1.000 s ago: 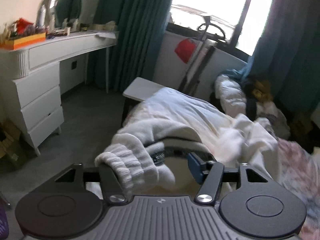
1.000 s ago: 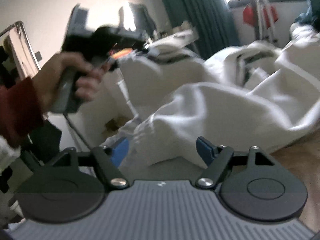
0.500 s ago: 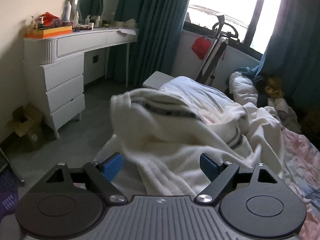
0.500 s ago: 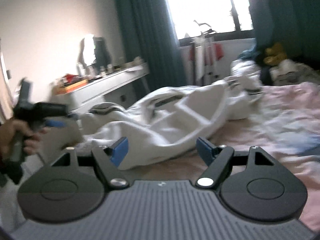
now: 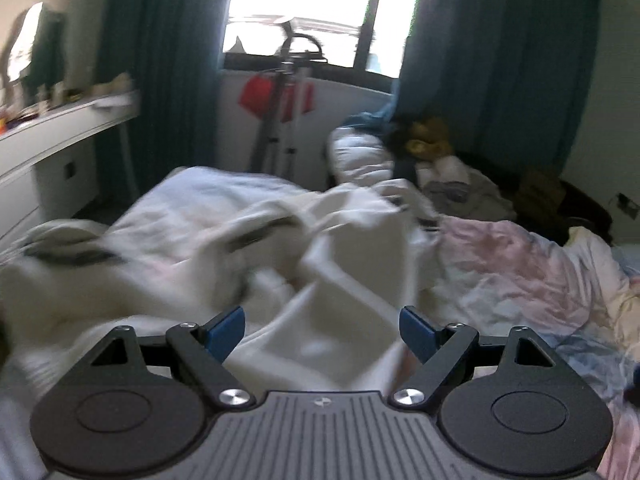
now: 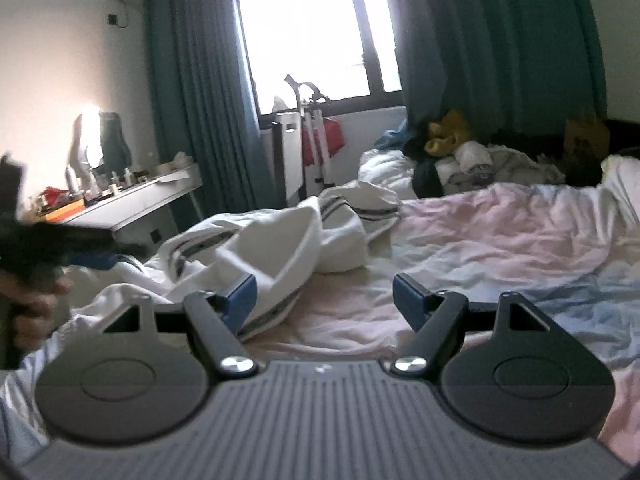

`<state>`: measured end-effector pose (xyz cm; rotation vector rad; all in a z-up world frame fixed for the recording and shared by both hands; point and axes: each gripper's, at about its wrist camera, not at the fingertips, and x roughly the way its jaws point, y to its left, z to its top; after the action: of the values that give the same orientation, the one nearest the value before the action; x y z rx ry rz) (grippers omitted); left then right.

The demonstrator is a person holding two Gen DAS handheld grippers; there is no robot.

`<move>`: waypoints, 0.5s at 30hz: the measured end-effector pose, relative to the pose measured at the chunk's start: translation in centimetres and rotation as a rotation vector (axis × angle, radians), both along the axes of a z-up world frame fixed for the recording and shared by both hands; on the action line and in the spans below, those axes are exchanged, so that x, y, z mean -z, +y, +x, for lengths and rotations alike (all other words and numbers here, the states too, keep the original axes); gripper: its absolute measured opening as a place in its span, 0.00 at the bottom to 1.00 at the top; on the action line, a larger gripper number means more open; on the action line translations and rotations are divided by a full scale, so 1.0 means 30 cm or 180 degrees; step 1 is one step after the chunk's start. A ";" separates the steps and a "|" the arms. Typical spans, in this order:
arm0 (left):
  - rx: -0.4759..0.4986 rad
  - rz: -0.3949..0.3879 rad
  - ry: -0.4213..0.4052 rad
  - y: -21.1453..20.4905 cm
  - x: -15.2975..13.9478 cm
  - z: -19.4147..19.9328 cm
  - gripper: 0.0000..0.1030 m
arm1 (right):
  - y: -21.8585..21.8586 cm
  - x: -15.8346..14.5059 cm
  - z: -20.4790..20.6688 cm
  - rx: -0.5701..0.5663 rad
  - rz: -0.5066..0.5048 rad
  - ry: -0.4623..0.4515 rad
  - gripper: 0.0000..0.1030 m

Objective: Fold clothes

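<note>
A white garment with dark stripes (image 5: pixel 280 264) lies crumpled on the bed, blurred in the left wrist view. It also shows in the right wrist view (image 6: pixel 280 232), left of centre. My left gripper (image 5: pixel 322 330) is open and empty, just above the garment's near folds. My right gripper (image 6: pixel 324 298) is open and empty, over the pink sheet (image 6: pixel 480 248) with the garment's hem at its left finger. The left gripper also shows as a dark blurred shape at the far left of the right wrist view (image 6: pixel 48 240).
A white dresser (image 6: pixel 132 204) with bottles stands left of the bed. A clothes pile (image 5: pixel 432 160) sits at the bed's far end under teal curtains. A stand with a red bag (image 5: pixel 280 100) is by the window.
My left gripper let go of the garment's ribbed cuff and opened. The garment dropped onto the bed. Both grippers swung right, toward the window and bed.
</note>
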<state>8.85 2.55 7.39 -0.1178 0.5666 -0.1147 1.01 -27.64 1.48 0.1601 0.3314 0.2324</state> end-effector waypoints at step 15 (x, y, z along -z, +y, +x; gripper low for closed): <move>0.0024 0.0554 0.0015 -0.508 0.175 0.824 0.73 | -0.134 0.218 0.237 0.0328 0.0301 0.0543 0.74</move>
<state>33.56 -12.70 2.13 0.0533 0.5792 -0.0721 8.13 -31.66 -5.07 0.2905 0.4806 0.1325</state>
